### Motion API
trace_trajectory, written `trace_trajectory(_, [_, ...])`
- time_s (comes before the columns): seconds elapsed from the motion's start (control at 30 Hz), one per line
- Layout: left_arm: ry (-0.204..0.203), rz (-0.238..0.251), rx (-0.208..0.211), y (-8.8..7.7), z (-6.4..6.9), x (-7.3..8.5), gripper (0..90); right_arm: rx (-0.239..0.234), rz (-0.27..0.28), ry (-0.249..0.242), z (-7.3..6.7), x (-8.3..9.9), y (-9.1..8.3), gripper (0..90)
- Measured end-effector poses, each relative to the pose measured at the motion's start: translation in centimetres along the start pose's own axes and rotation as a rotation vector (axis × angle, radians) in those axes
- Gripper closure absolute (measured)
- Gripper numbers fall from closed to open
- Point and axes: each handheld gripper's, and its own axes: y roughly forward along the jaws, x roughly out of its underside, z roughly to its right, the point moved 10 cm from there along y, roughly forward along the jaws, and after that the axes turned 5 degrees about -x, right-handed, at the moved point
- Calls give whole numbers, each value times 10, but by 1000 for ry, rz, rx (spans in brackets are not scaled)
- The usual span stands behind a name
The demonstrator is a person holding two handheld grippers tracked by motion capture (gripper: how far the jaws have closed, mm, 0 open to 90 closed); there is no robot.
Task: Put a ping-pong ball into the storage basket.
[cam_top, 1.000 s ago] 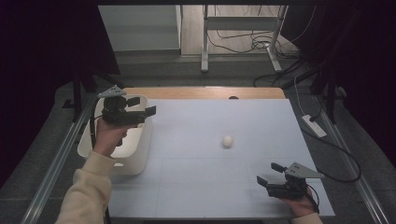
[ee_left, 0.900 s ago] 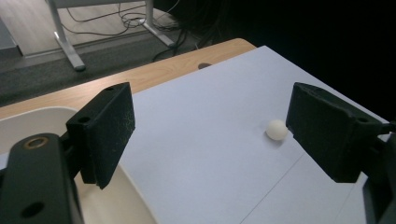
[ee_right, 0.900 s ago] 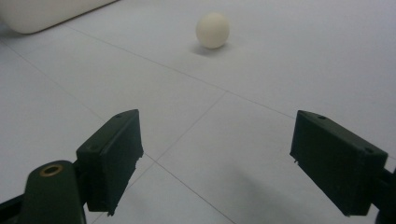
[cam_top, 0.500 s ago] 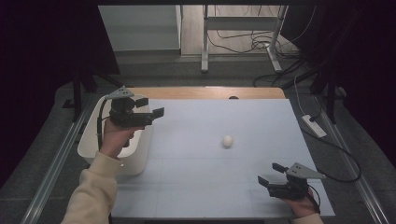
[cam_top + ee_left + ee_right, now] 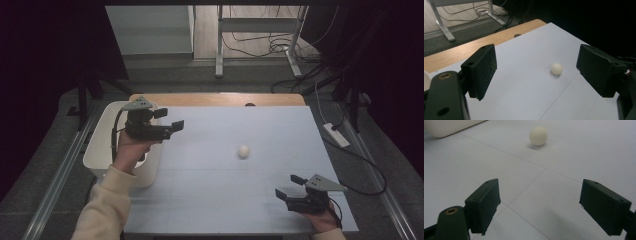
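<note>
1 table [image 5: 210,200] carries a pale sheet scored by thin seams, with a strip of bare wood along its far edge; no brand, label or lettering can be read on anything here. At the table's left edge stands 1 white tub [image 5: 97,150], the next largest thing, plain-sided and unmarked.

There are 2 grippers. The left gripper [image 5: 172,125] hangs in the air above the tub's right rim, level and pointing across the sheet; its jaws stand spread with nothing between them, as the left gripper view shows. The right gripper [image 5: 287,187] sits low over the near right corner of the sheet, its jaws likewise spread wide and bare, aimed toward the middle of the table.

Smallest is 1 white ball [image 5: 243,151], smooth and without print, resting on the sheet near the middle, well apart from both grippers and from the tub. In the left gripper view the ball [image 5: 556,68] lies ahead between the jaws' lines of sight; in the right gripper view it [image 5: 538,135] lies far ahead, slightly left of centre
</note>
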Motion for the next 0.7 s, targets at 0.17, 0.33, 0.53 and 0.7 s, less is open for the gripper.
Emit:
trace_trajectory(0.17, [13, -5, 16, 4, 8, 0, 178, -1, 1, -1, -1, 0, 0, 165])
trace_trajectory(0.33, [10, -6, 31, 7, 13, 0, 180, -3, -1, -1, -1, 0, 1, 165])
trace_trajectory(0.53, [18, -13, 43, 12, 18, 2, 181, -3, -5, -3, -1, 0, 2, 165])
trace_trajectory(0.7, [23, -19, 53, 18, 24, 2, 182, -3, -4, -1, -1, 0, 1, 165])
